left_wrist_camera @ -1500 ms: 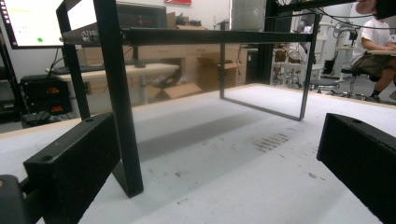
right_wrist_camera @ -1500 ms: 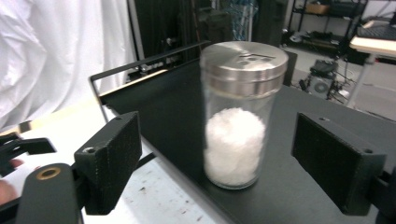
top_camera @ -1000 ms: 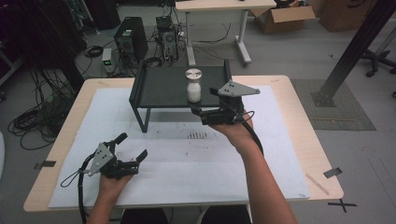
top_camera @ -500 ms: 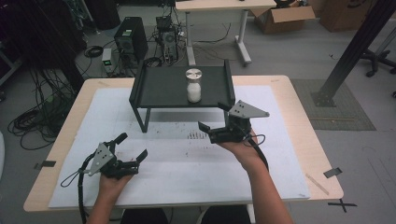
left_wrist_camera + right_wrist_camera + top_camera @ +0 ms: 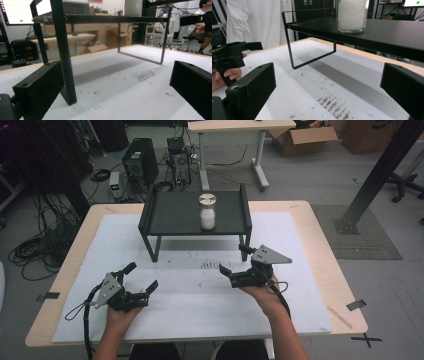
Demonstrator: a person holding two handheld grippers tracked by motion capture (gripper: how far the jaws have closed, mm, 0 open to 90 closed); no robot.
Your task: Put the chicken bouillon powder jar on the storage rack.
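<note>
Pulled back and down from the shelf (image 5: pixel 195 215), right gripper (image 5: pixel 234 261) hangs wide open and empty, jar (image 5: pixel 207 211) well beyond it.

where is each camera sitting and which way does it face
High view: above the person's side of the table, looking forward and down; both forearms, left gripper and right gripper show.
Left gripper view: low over the table, looking between its open jaws under the black shelf.
Right gripper view: low, looking up at the shelf and the jar; its open jaws frame the other hand.
Shared: the shelf shows in all three; the jar in the high and right gripper views.
</note>
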